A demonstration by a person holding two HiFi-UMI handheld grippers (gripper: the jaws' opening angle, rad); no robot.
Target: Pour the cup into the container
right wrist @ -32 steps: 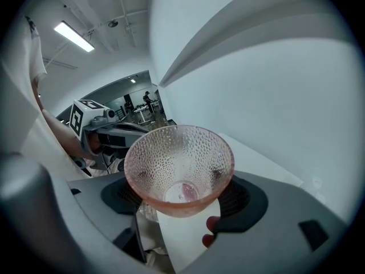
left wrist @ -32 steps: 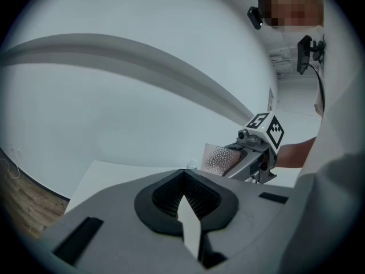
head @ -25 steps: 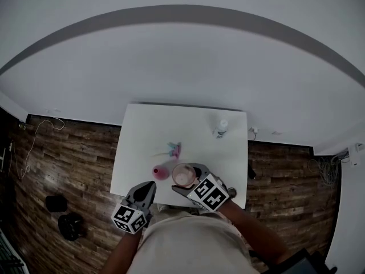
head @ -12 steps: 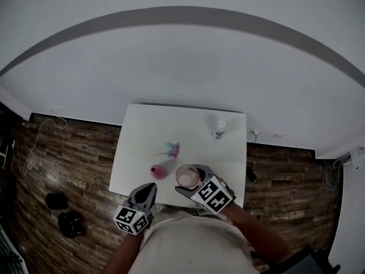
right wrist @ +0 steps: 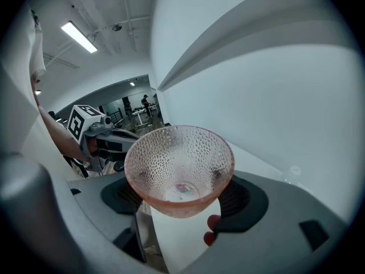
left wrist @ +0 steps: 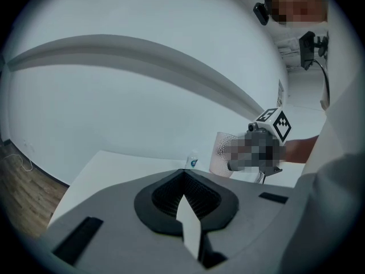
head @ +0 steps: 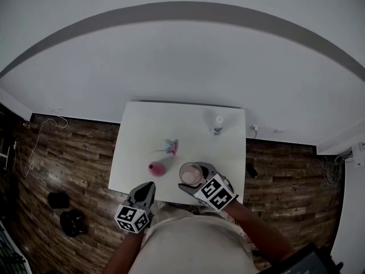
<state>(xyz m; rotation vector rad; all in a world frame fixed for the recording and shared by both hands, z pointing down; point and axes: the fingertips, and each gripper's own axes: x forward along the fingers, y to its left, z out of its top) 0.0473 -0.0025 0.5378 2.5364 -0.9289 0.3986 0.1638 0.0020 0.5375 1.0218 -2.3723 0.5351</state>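
Currently the right tool (right wrist: 182, 203) is clamped on the cup (head: 190, 174), mouth up, over the bench's (head: 142, 130) near edge. The container (head: 155, 168) stands on the bench just left of the cup, not touching it. The left tool (head: 147, 188) is closed on nothing, off the near edge. The pour likely needs a leftward shift, then tipping the rim left.

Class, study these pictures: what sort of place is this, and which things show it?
Probably a lab or workshop: a lone white table on a wood-plank floor against a bare wall, with ceiling strip lights in the hall behind.
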